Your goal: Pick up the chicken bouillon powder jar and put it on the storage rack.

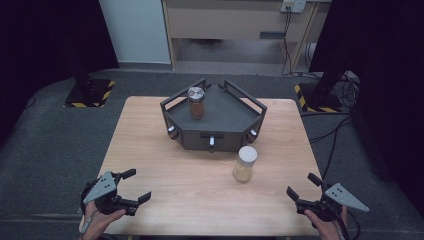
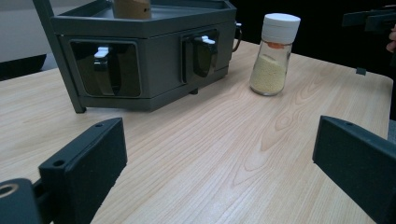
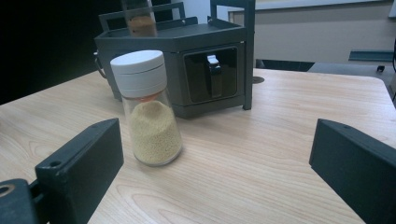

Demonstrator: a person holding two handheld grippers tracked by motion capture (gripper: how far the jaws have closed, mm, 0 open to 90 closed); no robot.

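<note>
Jar: a clear spice jar (image 1: 245, 164) with a white cap and yellow granules stands upright right of the table's (image 1: 150, 150) centre, just in front of the grey rack (image 1: 215, 120), apart from it.
Handling: likely light, rigid, smooth-walled and breakable; best taken around the body below the cap.
Tongs: left gripper (image 1: 132, 186) at the near left corner, right gripper (image 1: 303, 186) at the near right corner, both spread wide and empty.
Rack: a second jar (image 1: 196, 103) of brown spice stands on top.
Surface: pale wood-grain tabletop, flat.
Room: grey carpet, dark curtains, black stand bases with hazard stripes.
</note>
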